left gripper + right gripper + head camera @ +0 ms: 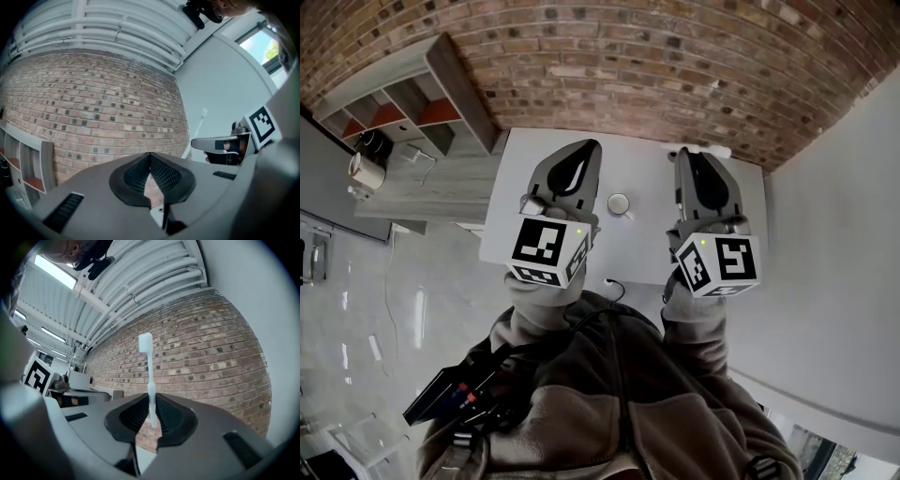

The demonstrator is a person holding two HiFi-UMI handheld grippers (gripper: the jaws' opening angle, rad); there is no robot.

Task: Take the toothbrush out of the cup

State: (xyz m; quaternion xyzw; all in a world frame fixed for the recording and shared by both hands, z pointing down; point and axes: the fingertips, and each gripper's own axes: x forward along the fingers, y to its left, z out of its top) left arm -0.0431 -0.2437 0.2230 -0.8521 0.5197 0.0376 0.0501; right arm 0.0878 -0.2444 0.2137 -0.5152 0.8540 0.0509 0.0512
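A small white cup (619, 203) stands on the white table (525, 178), between my two grippers and seen from above. My right gripper (685, 156) is shut on the white toothbrush (149, 376), whose handle is pinched between the pads with the bristle head up, clear of the cup. In the head view the toothbrush (712, 150) pokes out past the right jaw tips near the table's far edge. My left gripper (584, 152) is shut with nothing in it, left of the cup. The left gripper view shows its jaws (150, 157) closed and the toothbrush (199, 126) held to the right.
A brick wall (656, 66) runs right behind the table. A grey shelf unit (403, 103) and a low cabinet (422, 192) carrying a round white appliance (367, 171) stand to the left. A thin cable (614, 284) lies at the table's near edge.
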